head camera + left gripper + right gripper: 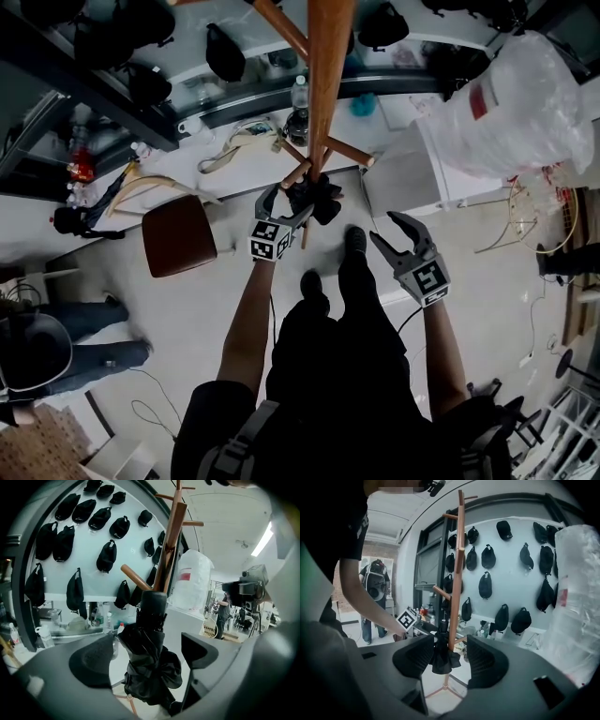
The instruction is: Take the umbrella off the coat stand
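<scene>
**Item:** black folded fabric umbrella (149,663), hanging upright against the pole of the brown wooden coat stand (171,545), just below a slanted peg (136,577).

**Your left gripper** (284,210): jaws spread wide, one on either side of the umbrella's bunched canopy. The pads do not press on it.

**Your right gripper** (447,660): jaws apart with nothing in them, well back from the stand.

**By view:**
- The left gripper view alone shows the umbrella close up, with its ribbed folds and rounded black top between the two pads.
- The right gripper view alone shows the stand at full height with its pegs. It also shows your left arm reaching in with its marker cube (407,618), and a second person (375,590) standing far behind.
- The head view alone shows both grippers from above, with the umbrella as a dark bundle at the left one's tips.

**Surface and room:**
- pale floor (211,319)
- brown square stool (178,234) near the stand
- large white plastic-wrapped bundle (511,103) on your right
- pale wall panel hung with many black caps (487,585)

**Containers:** a clear bottle (299,94) and a white cup (190,125) sit on the ledge (234,103) behind the stand. You cannot tell their contents.
</scene>
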